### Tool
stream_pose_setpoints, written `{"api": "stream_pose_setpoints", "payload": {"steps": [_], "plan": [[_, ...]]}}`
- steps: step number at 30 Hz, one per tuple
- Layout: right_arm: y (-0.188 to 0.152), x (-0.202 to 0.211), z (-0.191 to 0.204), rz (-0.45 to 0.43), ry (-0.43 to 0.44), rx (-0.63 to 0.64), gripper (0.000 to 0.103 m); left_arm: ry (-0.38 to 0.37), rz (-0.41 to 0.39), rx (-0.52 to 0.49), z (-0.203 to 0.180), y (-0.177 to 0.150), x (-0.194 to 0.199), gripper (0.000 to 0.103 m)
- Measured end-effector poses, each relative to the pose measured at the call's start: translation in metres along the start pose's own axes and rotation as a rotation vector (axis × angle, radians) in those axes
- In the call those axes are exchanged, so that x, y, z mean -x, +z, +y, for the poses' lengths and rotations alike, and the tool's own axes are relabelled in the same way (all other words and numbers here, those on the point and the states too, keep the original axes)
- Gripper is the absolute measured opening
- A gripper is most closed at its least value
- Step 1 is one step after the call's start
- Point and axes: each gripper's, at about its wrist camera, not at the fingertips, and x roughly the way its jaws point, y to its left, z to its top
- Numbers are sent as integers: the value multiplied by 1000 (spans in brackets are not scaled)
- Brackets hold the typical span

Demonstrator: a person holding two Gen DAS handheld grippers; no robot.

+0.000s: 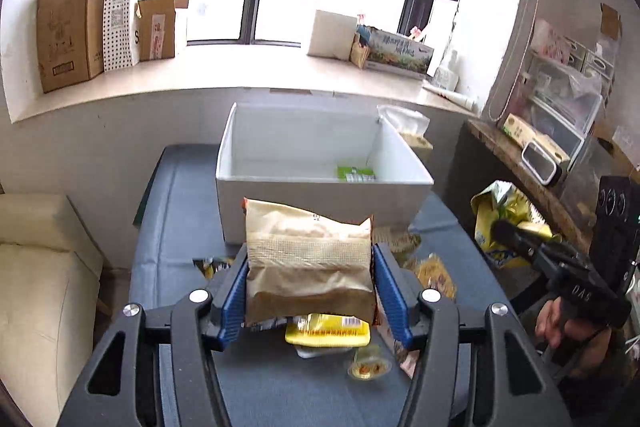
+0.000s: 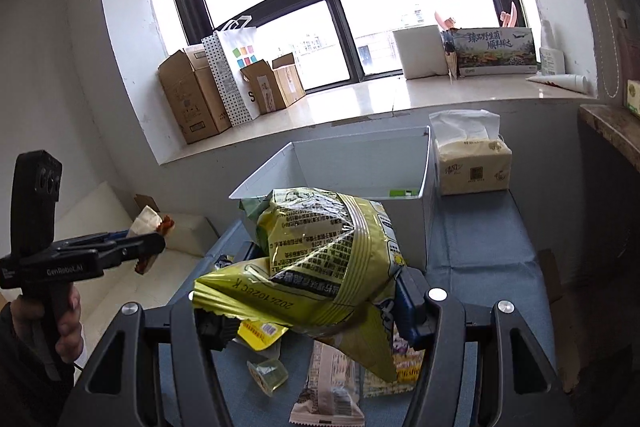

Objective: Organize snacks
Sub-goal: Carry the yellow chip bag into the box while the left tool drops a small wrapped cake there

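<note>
My left gripper (image 1: 310, 255) is shut on a tan snack bag (image 1: 308, 267), its blue pads (image 1: 234, 291) pressing both sides. The bag hangs above the blue table, just before a white box (image 1: 280, 183) that has a green packet (image 1: 355, 174) inside. My right gripper (image 2: 320, 279) is shut on a crumpled yellow-green chip bag (image 2: 328, 251), lifted in front of the same white box (image 2: 360, 163). In the right wrist view the left gripper (image 2: 152, 247) shows at the left with its bag (image 2: 149, 223) seen edge-on. Loose snacks lie below: a yellow packet (image 1: 326, 333), a jelly cup (image 1: 368, 367) and a wrapped bar (image 2: 328, 383).
A tissue pack (image 2: 472, 163) stands right of the box. Cardboard boxes (image 1: 68, 27) and a printed carton (image 2: 496, 51) line the window sill behind. A beige cushion (image 1: 40, 287) lies left of the table, and a wooden shelf (image 1: 520, 171) stands to its right.
</note>
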Motion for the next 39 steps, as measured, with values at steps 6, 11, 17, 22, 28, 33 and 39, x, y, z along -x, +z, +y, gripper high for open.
{"api": "stream_pose_setpoints", "payload": {"steps": [6, 11, 17, 22, 28, 33, 39], "plan": [[54, -35, -5, -8, -23, 19, 65, 43, -62, -35, -3, 74, -31, 63], [90, -83, -21, 29, -35, -13, 65, 83, -35, -44, 2, 114, -84, 63], [109, -141, -38, 118, -71, -38, 65, 142, 17, -58, 10, 131, -140, 63], [110, -168, -45, 133, -100, -39, 75, 126, 60, -14, 21, 134, -160, 84], [102, -175, -55, 184, -93, -95, 103, 79, 90, 11, 32, 124, -160, 95], [92, -176, -49, 210, -75, -84, 103, 111, 79, 18, 34, 118, -152, 96], [93, -155, -37, 188, -69, -68, 103, 150, 72, 35, 37, 108, -130, 96]]}}
